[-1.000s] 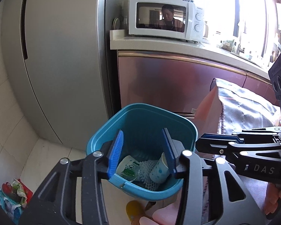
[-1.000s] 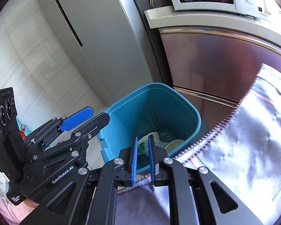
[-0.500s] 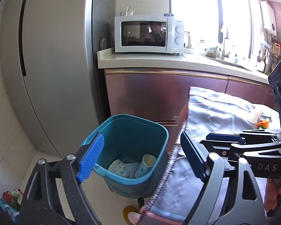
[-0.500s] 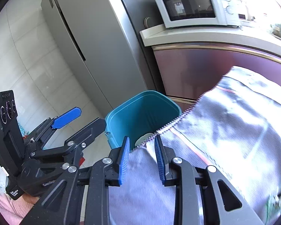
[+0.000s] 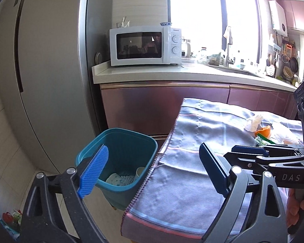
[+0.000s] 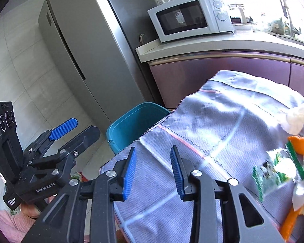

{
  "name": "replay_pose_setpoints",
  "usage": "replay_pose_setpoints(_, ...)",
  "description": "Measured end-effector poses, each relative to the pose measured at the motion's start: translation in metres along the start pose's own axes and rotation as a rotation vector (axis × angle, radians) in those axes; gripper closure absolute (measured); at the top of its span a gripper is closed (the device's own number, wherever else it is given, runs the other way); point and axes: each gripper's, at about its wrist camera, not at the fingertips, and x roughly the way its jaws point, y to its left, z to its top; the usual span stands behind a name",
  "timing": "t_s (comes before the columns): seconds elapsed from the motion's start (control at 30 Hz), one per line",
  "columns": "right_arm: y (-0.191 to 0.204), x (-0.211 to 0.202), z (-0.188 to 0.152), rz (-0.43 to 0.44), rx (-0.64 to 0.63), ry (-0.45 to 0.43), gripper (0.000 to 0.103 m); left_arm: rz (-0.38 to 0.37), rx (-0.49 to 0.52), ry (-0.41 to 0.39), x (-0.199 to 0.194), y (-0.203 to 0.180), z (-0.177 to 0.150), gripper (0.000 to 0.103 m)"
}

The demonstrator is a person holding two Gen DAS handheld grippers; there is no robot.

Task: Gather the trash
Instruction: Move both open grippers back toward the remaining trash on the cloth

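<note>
A teal trash bin [image 5: 119,158] stands on the floor left of a table with a grey cloth [image 5: 192,174]; it holds a paper cup and white netting. It also shows in the right wrist view [image 6: 131,125]. My left gripper [image 5: 154,174] is open and empty, above the bin and the cloth's left edge. My right gripper [image 6: 153,172] is open and empty over the cloth. Trash lies on the cloth at the right: a white tissue [image 6: 298,119], orange peel [image 6: 303,141] and a green wrapper [image 6: 273,174]. The tissue [image 5: 253,121] and peel [image 5: 263,131] also show in the left wrist view.
A tall grey fridge [image 5: 46,81] stands behind the bin. A counter [image 5: 172,75] with a white microwave [image 5: 143,45] runs behind the table, over maroon cabinets [image 5: 152,109]. Coloured items lie on the floor at the lower left [image 5: 10,218].
Both grippers have pulled back and up from the bin and opened; the left let trash drop into the bin. The views now take in the table and its trash.
</note>
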Motion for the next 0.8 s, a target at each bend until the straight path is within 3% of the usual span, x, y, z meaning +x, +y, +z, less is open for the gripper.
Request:
replay_pose_setpoints(0.47, -0.023, -0.058, -0.041, 0.026, 0.054, -0.076, 0.065, -0.02, 0.038, 0.018, -0.042, -0.05, -0.002, 0.013)
replay_pose_setpoints(0.8, -0.043, -0.073, -0.059, -0.006, 0.088, -0.087, 0.064, -0.053, 0.008, 0.087, -0.03, -0.052, -0.012, 0.013)
